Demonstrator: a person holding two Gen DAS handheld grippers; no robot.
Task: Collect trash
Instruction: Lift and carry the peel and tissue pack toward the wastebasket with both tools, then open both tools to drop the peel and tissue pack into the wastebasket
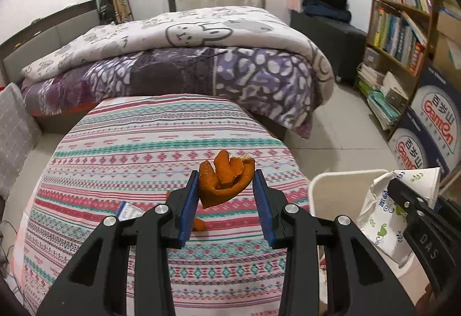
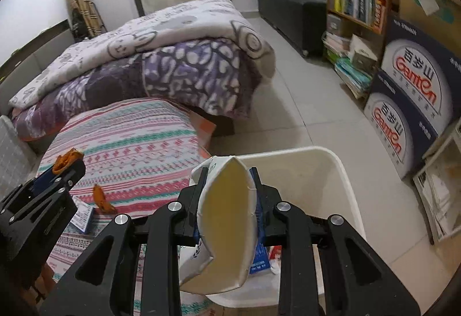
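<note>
My left gripper (image 1: 226,176) is shut on a curled clump of orange peel (image 1: 224,186), held above the round table with a striped cloth (image 1: 144,143). A smaller peel piece (image 1: 200,225) and a blue-and-white packet (image 1: 128,211) lie on the cloth below it. My right gripper (image 2: 229,172) is shut on a squashed white paper cup (image 2: 227,215), over the near rim of the white bin (image 2: 331,160). The right wrist view shows the left gripper (image 2: 66,169) with its peel (image 2: 67,159) at the left. The right gripper and cup (image 1: 383,218) appear in the left wrist view.
The bin (image 1: 317,186) stands just right of the table and holds a blue wrapper (image 2: 260,258). A bed with a purple quilt (image 1: 201,71) lies behind the table. Bookshelves (image 1: 400,13) and stacked cartons (image 2: 409,91) line the right wall, with tiled floor (image 2: 302,114) between.
</note>
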